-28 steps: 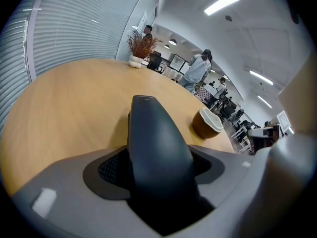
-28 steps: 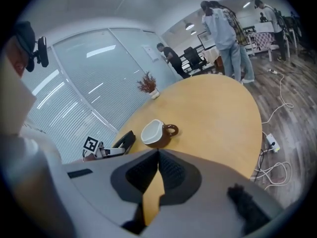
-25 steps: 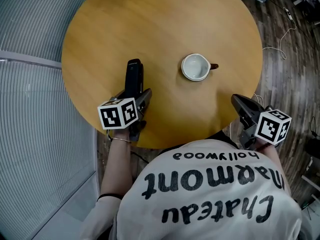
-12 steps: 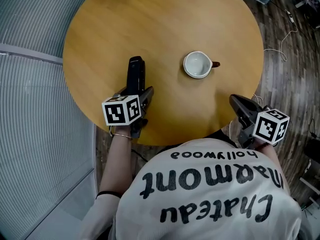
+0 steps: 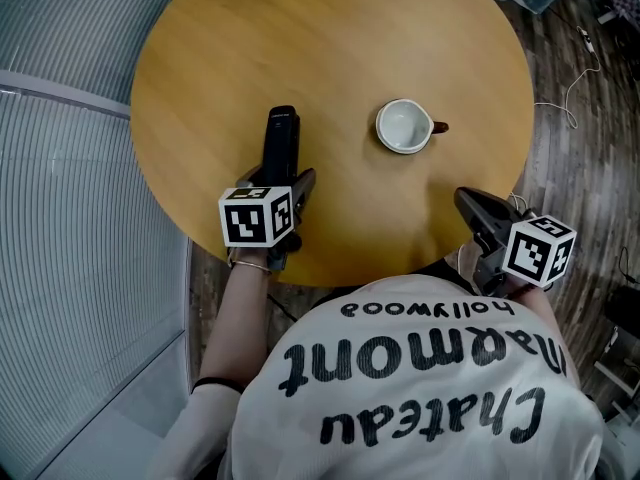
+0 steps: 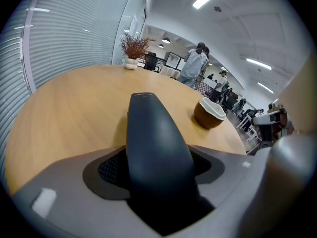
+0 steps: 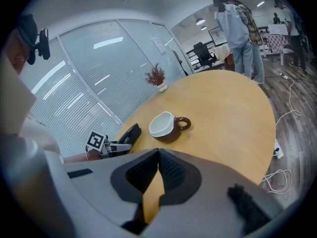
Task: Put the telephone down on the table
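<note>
A black telephone handset [image 5: 280,146] points away from me over the round wooden table [image 5: 330,38], left of the middle. My left gripper [image 5: 275,183] is shut on its near end; in the left gripper view the handset [image 6: 153,143] fills the gap between the jaws. I cannot tell whether its far tip touches the tabletop. My right gripper [image 5: 468,203] hangs at the table's near right edge. It is shut, its fingertips [image 7: 163,165] meeting with nothing between them. The right gripper view shows the handset [image 7: 130,133] low over the wood.
A white-lined brown cup [image 5: 406,126] stands right of the handset, a hand's width away. A small potted plant [image 6: 132,51] sits at the table's far edge. People [image 6: 195,63] stand beyond it. Cables [image 5: 565,83] lie on the wooden floor at the right. A glass wall with blinds [image 5: 60,218] runs along the left.
The head view has shifted a little. Relative to the cup, the handset and both grippers keep their places.
</note>
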### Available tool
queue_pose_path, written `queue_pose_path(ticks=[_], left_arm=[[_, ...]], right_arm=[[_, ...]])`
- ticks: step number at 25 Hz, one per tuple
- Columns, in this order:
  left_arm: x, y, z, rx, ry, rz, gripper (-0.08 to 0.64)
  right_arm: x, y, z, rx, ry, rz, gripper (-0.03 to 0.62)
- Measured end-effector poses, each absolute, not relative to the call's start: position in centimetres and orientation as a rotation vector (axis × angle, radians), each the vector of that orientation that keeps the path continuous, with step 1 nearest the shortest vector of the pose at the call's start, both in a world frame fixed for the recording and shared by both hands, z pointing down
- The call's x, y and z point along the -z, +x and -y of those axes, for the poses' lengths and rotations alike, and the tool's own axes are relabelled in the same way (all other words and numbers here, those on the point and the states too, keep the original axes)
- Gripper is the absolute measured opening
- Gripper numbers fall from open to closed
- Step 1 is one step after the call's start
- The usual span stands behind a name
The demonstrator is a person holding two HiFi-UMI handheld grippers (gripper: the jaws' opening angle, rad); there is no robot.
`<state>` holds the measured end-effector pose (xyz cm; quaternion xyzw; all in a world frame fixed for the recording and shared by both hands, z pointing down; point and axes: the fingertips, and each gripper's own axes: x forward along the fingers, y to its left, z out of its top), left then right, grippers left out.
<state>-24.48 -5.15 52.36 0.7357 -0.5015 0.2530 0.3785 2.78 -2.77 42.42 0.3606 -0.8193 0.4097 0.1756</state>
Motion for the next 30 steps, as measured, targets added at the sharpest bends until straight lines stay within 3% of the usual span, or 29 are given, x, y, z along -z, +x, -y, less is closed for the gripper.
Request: queue_pose_path(ticks=[16,30], left_arm=[[-53.4,-23.8,4.8,-0.811,1.994,1.304,0.360],[-53.3,-23.7,4.7,-0.762,2.017,1.316,0.362]], right_arm=[[-43.3,2.1,2.2,-1.171,1.016,2.301,0.014],[-42.8,1.6,2.2,-1.130,0.960,2.323,0.014]])
